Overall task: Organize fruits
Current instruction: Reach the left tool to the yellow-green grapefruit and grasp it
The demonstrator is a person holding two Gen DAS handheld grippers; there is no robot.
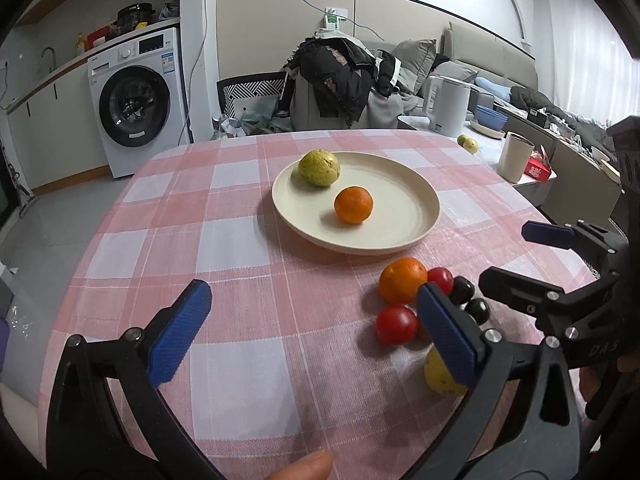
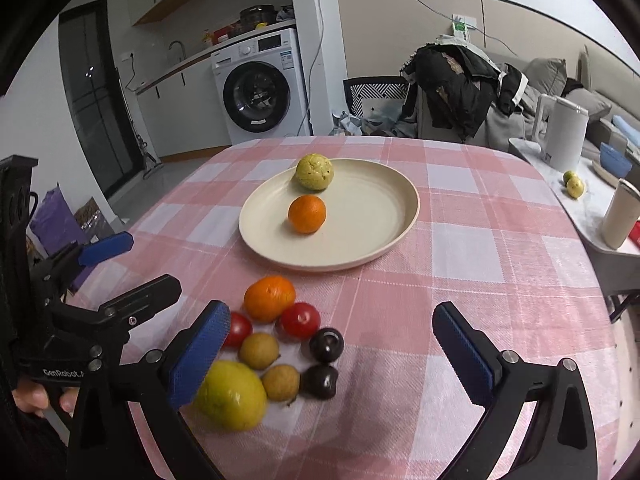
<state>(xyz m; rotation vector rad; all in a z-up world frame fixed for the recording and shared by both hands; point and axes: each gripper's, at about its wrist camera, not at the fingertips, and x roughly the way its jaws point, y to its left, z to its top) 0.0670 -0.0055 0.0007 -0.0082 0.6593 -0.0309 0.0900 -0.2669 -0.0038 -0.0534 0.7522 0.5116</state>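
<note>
Midway through the sorting, by the look of it: two fruits already on the cream plate, a green-yellow guava at its far rim and an orange nearer the middle. Still waiting on the checked bench, just in front of the plate, a tight cluster: a second orange, two red tomatoes, two small tan fruits, two dark plums and a large yellow-green citrus. Left hand-held gripper spread wide and empty, poised over bare cloth with its right finger in front of the cluster. Right hand-held gripper likewise parted and empty, framing the heap from the near side. Probably the reach for the next piece. Called for a single fruit at the edge of the pile, perhaps the nearest orange, with fingers closing without nudging the round neighbours. Hard to say whether the small tan fruits touched the citrus.
</note>
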